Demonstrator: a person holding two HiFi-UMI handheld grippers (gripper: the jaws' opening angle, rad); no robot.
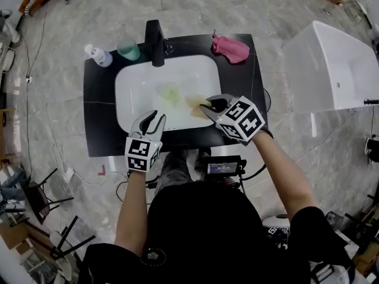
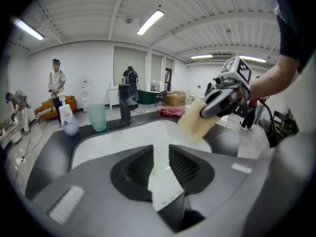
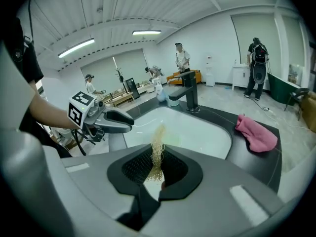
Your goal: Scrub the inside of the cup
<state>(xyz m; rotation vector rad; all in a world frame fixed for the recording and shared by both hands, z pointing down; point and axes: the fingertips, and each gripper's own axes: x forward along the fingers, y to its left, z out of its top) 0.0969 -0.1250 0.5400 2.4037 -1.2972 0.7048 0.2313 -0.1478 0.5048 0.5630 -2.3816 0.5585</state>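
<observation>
1. A black faucet (image 1: pixel 156 42) stands at the back edge of a white sink basin (image 1: pixel 135 96) set into a black surface (image 1: pixel 100 120). Every place below is given from that faucet.
2. The cup (image 1: pixel 128 48) is translucent green and stands upright on the surface, just left of the faucet. It is outside the basin and apart from both tools.
3. Further left of the faucet, beyond the cup, a white-and-blue bottle (image 1: pixel 98 55) stands on the same surface.
4. To the right of the faucet, a crumpled pink cloth (image 1: pixel 231 47) lies near the back right corner of the surface.
5. The right tongs (image 1: pixel 206 106) hang in front of the faucet and to its right, over the right half of the basin. They are clenched on a yellowish scrub pad (image 1: pixel 195 104).
6. In the right gripper view, the pad's coarse fibres are pinched between the two jaws and stick out past their tips toward the faucet.
7. The left tongs (image 1: pixel 155 119) sit in front of the faucet and slightly left, over the basin's near rim and pointing toward the faucet. They are released and hold nothing: the jaws stand a narrow slit apart, and white basin shows through the gap.
8. A faint yellow-green smear marks the basin floor straight in front of the faucet, between the two tongs.
9. Both tongs are well apart from the cup.
</observation>
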